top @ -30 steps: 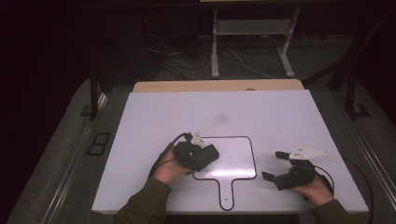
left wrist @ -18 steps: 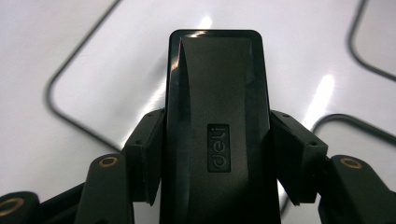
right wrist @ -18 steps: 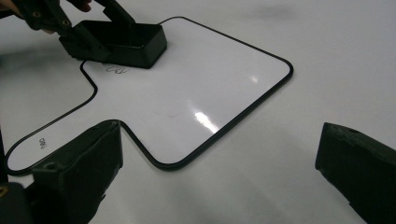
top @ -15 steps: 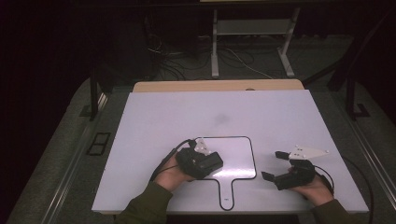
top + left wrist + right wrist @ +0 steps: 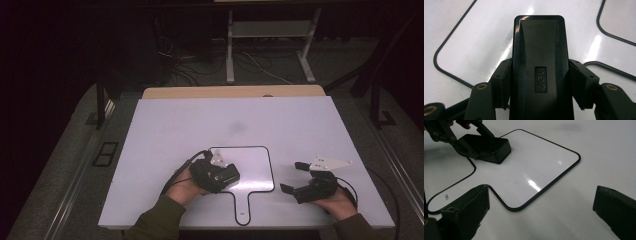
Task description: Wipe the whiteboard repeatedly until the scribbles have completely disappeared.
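the left gripper [image 5: 537, 82] clenches a black eraser block [image 5: 539, 60], its long axis running straight out between the fingers, resting on the paddle-shaped whiteboard [image 5: 255, 165] on the table. the right gripper [image 5: 292, 176] waits released, well apart.

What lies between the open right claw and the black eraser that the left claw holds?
Only bare whiteboard surface, seen in the right gripper view, between right claw and eraser.
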Motion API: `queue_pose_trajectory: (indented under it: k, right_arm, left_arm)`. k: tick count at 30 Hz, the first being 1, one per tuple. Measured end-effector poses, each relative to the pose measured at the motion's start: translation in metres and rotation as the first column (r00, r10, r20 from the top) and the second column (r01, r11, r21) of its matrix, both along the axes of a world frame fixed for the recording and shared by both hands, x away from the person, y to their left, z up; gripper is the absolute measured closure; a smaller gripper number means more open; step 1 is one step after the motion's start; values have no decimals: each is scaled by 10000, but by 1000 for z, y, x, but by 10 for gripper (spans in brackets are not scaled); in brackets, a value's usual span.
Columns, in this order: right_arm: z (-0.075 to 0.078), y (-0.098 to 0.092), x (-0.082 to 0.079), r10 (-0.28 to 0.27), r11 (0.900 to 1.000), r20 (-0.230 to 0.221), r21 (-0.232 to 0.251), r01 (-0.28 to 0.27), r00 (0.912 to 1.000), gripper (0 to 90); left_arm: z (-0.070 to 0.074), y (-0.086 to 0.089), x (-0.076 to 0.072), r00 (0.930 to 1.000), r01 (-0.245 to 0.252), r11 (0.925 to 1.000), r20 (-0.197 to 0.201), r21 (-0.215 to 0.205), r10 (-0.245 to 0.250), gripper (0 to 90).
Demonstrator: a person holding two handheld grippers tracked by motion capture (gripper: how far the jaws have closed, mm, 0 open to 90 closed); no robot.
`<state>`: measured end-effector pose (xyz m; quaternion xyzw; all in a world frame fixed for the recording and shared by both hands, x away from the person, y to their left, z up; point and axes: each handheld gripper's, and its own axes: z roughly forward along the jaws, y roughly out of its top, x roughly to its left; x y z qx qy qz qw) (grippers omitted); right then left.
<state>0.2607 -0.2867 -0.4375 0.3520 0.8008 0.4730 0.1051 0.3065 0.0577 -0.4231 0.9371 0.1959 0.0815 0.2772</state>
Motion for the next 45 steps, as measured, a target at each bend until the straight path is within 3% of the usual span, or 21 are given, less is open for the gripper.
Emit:
queue_pose_trajectory:
  k: [2, 4, 7, 10, 22, 37, 45]
  right_arm:
    - [0, 0, 0, 14, 10000, 3, -36, -14, 10000, 0]
    - [0, 0, 0, 11, 10000, 4, -19, -11, 10000, 0]
    - [0, 0, 0, 17, 10000, 18, -17, -17, 10000, 0]
    - [0, 0, 1, 21, 10000, 10, -10, -21, 10000, 0]
    - [-1, 1, 0, 19, 10000, 23, -41, -19, 10000, 0]
    - [-1, 1, 0, 71, 10000, -41, -62, -71, 10000, 0]
    - [-1, 0, -1, 56, 10000, -108, 67, -55, 9999, 0]
  left_arm:
    - [0, 3, 5, 9993, -295, 9994, 216, 152, 292, 397]
    - [0, 6, 10, 9990, -427, 9990, 162, 132, 425, 397]
    - [1, 5, 8, 9996, -271, 9995, 96, 186, 269, 397]
    - [1, 2, 0, 9997, 199, 9998, -168, 80, -198, 397]
    - [1, 1, 11, 9997, -222, 9996, 136, 170, 219, 396]
    - [6, 12, 17, 9977, -501, 9950, -492, -864, 460, 397]
    - [14, 16, 23, 9972, -556, 9927, -564, -1069, 497, 396]
